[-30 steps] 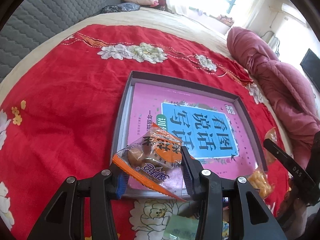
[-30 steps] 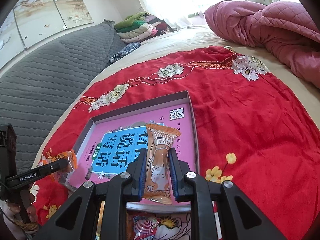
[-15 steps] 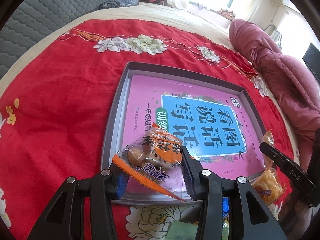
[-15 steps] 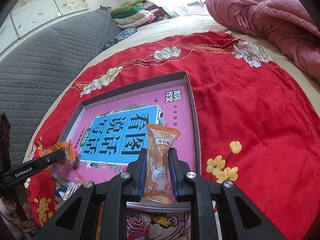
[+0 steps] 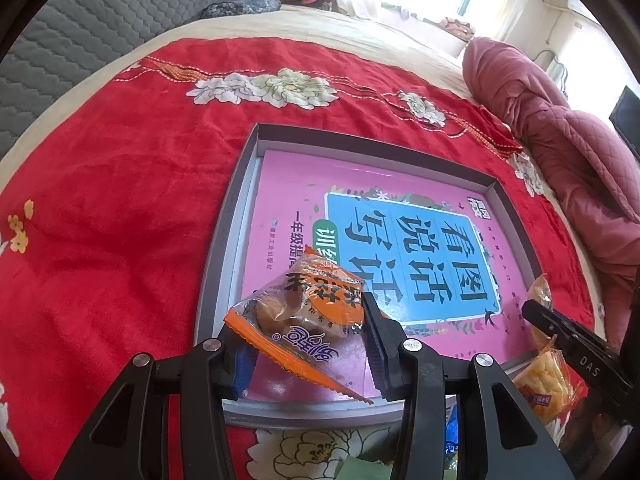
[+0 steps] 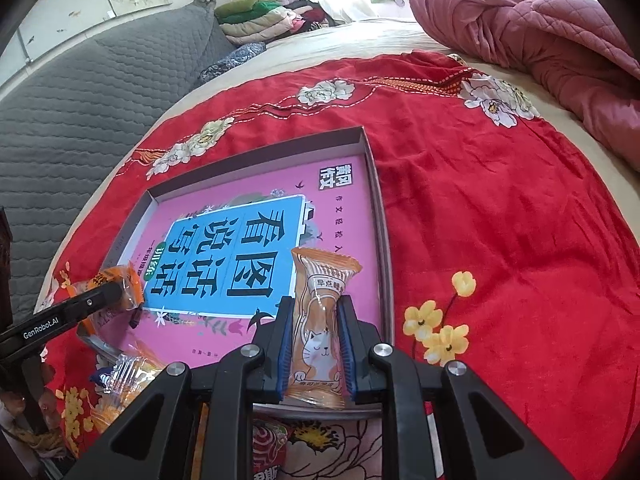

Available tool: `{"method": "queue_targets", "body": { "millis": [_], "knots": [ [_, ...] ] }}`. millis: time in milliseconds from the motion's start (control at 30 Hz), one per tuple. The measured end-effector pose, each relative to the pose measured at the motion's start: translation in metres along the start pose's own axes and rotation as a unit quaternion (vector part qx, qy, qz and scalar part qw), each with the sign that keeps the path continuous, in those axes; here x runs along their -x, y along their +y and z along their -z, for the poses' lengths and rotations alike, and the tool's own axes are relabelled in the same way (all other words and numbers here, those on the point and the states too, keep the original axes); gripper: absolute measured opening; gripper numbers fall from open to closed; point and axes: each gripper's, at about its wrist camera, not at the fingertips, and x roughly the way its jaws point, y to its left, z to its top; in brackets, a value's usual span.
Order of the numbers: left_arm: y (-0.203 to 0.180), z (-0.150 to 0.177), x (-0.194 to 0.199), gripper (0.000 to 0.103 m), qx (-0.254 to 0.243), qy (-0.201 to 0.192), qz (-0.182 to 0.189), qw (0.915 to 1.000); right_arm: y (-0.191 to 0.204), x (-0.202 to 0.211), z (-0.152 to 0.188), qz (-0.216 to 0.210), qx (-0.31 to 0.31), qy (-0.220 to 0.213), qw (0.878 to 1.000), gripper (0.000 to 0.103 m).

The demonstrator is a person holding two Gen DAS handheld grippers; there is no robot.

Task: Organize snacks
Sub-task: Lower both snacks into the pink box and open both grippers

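Down in the lower middle of the left wrist view, the left gripper has its jaws spread part-way and pinched on an orange pastry packet, a puffy wrapper with a clear window showing a round golden pastry. The packet sits tilted between the blue pads, its serrated edge trailing toward the lower right, and it hangs over the near left corner of the grey tray. Inside that tray lies a pink book with a big blue title panel.

Over in the right wrist view, lower centre, the right gripper has its jaws pulled in narrow, clamping a slim orange cat-print snack by its sides. The snack stands nearly upright in the frame, top seal fanned out above the fingertips, over the tray's near right corner.

At the left edge of that same view the other gripper shows in profile with its orange packet at its tip, over the tray's left rim. At the right edge of the left view, the right gripper's black finger pokes in, and a yellow snack pack lies below it on the red floral blanket. More wrappers lie at the lower left of the right view, just outside the tray. A pink quilt is bunched at the upper right.
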Motion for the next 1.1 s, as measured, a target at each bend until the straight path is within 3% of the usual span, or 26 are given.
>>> {"method": "queue_targets", "body": {
  "millis": [700,800,900,1100],
  "knots": [
    [0.000,0.001,-0.009,0.048,0.013,0.010,-0.003,0.9999,-0.001,0.005,-0.002,0.005,-0.005,-0.002,1.000,0.029],
    [0.000,0.001,-0.008,0.049,0.015,0.013,-0.002,0.9998,-0.002,0.008,-0.003,0.001,-0.008,-0.008,1.000,0.033],
    [-0.001,0.001,-0.005,0.050,0.016,0.011,0.001,0.9998,-0.002,0.011,-0.005,0.004,-0.010,-0.012,1.000,0.045],
    [-0.003,-0.001,0.005,0.057,0.013,0.002,0.001,0.9999,-0.005,0.014,-0.008,-0.002,-0.020,-0.016,1.000,0.045]
  ]
}}
